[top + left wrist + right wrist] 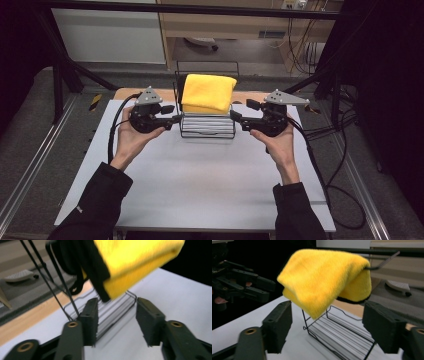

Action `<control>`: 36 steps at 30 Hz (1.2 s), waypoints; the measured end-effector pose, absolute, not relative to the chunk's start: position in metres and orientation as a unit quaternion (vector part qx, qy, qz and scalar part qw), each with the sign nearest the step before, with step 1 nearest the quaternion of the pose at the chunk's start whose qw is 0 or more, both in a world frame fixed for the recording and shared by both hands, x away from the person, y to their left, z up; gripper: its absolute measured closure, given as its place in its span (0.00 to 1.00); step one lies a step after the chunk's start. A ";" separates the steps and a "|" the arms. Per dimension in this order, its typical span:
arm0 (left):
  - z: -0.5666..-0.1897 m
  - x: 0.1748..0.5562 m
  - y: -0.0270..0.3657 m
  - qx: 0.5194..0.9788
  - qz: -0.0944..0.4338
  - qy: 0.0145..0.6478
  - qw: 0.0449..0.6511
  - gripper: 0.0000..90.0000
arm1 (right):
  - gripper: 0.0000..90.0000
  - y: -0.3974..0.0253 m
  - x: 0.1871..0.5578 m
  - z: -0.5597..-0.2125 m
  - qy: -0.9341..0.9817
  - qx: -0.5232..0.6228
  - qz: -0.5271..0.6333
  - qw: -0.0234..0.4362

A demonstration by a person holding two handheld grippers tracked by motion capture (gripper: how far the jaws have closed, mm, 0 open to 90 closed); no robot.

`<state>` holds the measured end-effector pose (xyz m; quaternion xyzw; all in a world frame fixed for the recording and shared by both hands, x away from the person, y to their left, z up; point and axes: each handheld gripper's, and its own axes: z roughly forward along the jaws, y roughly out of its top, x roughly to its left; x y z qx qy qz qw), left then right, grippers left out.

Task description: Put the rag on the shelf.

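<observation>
A wire rack point(207, 125) stands on the table point(200, 185) at its far middle, and a folded cloth point(208, 92) hangs draped over the rack's top bar, above the rack's base. The left gripper point(172, 114) sits just left of the rack, the right gripper point(239, 114) just right of it, both pointing inward with the rack between them. The near half of the table lies before the rack. Behind the table, on the floor, stands a cabinet point(225, 30).
</observation>
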<state>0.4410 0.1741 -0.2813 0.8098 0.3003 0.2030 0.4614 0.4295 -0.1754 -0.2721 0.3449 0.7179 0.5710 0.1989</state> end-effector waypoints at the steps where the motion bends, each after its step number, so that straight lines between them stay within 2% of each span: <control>1: -0.281 0.441 0.174 0.810 0.203 0.300 0.461 0.54 | 0.23 -0.177 0.428 -0.275 0.720 0.348 0.566 0.201; 7: -0.299 0.429 0.187 0.812 0.187 0.312 0.456 0.31 | 0.13 -0.183 0.421 -0.291 0.727 0.355 0.553 0.197; 8: -0.303 0.427 0.189 0.812 0.186 0.314 0.456 0.31 | 0.12 -0.183 0.419 -0.295 0.728 0.356 0.552 0.196; 10: -0.316 0.420 0.194 0.812 0.180 0.317 0.455 0.22 | 0.08 -0.184 0.415 -0.305 0.735 0.357 0.544 0.193; 13: -0.327 0.416 0.197 0.813 0.178 0.321 0.453 0.14 | 0.05 -0.186 0.412 -0.316 0.741 0.360 0.536 0.184; 20: -0.366 0.401 0.210 0.813 0.170 0.338 0.443 0.10 | 0.01 -0.193 0.407 -0.343 0.746 0.374 0.527 0.163; 24: -0.385 0.392 0.219 0.808 0.158 0.345 0.450 0.10 | 0.01 -0.198 0.401 -0.373 0.757 0.376 0.517 0.136; 30: -0.406 0.380 0.236 0.810 0.149 0.348 0.448 0.10 | 0.01 -0.212 0.390 -0.405 0.766 0.388 0.497 0.121; 36: -0.420 0.372 0.248 0.815 0.144 0.350 0.438 0.10 | 0.01 -0.229 0.380 -0.420 0.774 0.386 0.487 0.119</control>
